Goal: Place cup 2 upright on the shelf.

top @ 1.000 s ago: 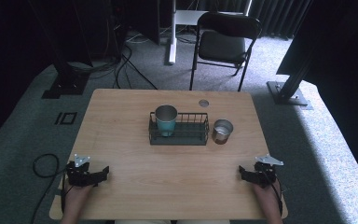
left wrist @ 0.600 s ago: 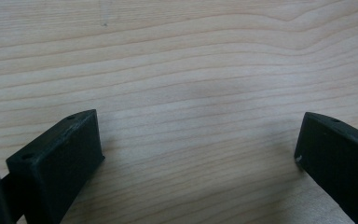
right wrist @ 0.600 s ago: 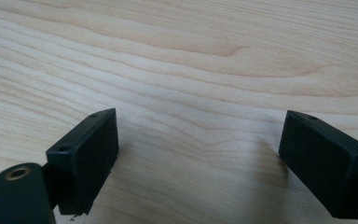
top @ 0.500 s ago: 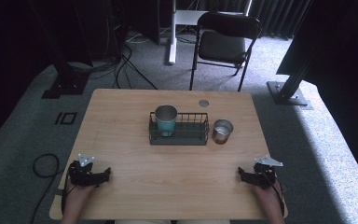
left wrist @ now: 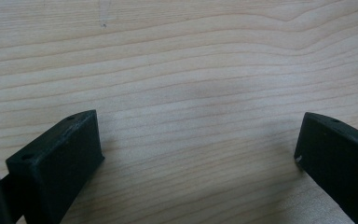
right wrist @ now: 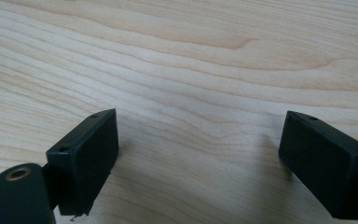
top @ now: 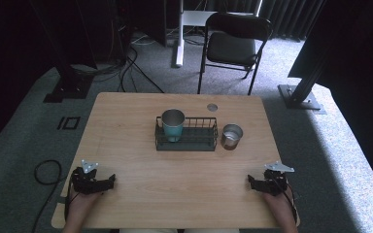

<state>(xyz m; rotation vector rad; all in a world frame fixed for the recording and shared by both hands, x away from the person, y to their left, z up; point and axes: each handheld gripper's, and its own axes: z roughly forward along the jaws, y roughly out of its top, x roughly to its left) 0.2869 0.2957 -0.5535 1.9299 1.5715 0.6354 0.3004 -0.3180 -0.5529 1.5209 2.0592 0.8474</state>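
Claws wide apart: left claw lower left, right claw lower right, resting on desk.

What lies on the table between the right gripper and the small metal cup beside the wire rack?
Only bare wood: in the high view nothing sits between the right gripper and the small metal cup.

A black folding chair stands on grey carpet beyond the wooden table.
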